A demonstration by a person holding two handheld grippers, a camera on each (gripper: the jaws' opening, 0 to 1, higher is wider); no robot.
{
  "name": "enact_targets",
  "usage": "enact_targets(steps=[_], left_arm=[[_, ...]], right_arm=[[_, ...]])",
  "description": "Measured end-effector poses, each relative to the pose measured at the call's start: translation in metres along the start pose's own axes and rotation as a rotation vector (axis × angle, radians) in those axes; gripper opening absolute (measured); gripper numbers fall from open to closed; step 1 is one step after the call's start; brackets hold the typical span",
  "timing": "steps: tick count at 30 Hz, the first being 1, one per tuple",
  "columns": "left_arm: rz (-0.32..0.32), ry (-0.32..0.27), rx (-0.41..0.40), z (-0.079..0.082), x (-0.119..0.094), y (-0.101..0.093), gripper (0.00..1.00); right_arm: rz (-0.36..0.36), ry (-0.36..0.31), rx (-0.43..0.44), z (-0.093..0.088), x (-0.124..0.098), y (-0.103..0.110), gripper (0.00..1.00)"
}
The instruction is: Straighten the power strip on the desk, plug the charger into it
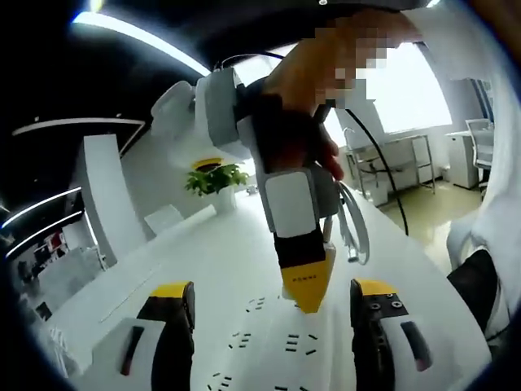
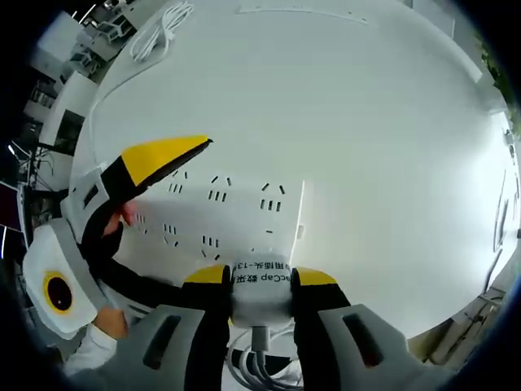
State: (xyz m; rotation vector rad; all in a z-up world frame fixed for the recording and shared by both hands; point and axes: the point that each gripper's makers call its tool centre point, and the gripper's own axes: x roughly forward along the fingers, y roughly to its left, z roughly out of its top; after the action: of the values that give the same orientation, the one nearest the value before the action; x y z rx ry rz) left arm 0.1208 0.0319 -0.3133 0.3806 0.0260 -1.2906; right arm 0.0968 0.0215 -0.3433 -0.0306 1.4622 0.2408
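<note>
R gripper [image 2: 260, 281], bottom centre of the right gripper view, pinches the charger [image 2: 262, 285] betw its two yellow-tipped jaws; label faces up, its white cable [image 2: 259, 358] trails back toward the bottom edge. Just past the charger, mid-frame, lies the power strip [image 2: 232, 212], flat on the white desk [image 2: 366, 122], socket slots up. The L gripper [image 2: 159, 159] comes in from the left w/ a yellow tip over the strip's left part.

In the left gripper view, L gripper [image 1: 273, 314] has jaws spread, nothing betw them, strip [image 1: 269, 350] below at bottom centre. The R gripper [image 1: 305, 285] hangs point-down over the sockets, a hand [image 1: 301, 98] on it at upper centre.

Handling, my read: charger is a small rigid plastic block, light, smooth sides so prob slippery; hold flat sides mid-body, prongs clear, cable slack. Strip is light, stiff, will likely slide on the slick desk when pushed, so L should brace an end. Whether prongs line up w/ a slot: can't tell.
</note>
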Motion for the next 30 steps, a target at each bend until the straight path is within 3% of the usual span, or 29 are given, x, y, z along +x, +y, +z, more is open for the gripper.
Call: enact_targets(steps=[11, 18, 30], left_arm=[[-0.002, -0.015, 0.006, 0.009, 0.015, -0.004, 0.79], [-0.039, -0.051, 0.030, 0.016, 0.019, -0.012, 0.66], [-0.082, -0.065, 0.052, 0.013, 0.023, -0.020, 0.49]], right_arm=[[0.012, 0.003, -0.004, -0.001, 0.000, 0.002, 0.29], [0.018, 0.001, -0.007, -0.001, 0.000, 0.003, 0.29], [0.023, -0.005, -0.020, -0.001, 0.000, 0.004, 0.29]])
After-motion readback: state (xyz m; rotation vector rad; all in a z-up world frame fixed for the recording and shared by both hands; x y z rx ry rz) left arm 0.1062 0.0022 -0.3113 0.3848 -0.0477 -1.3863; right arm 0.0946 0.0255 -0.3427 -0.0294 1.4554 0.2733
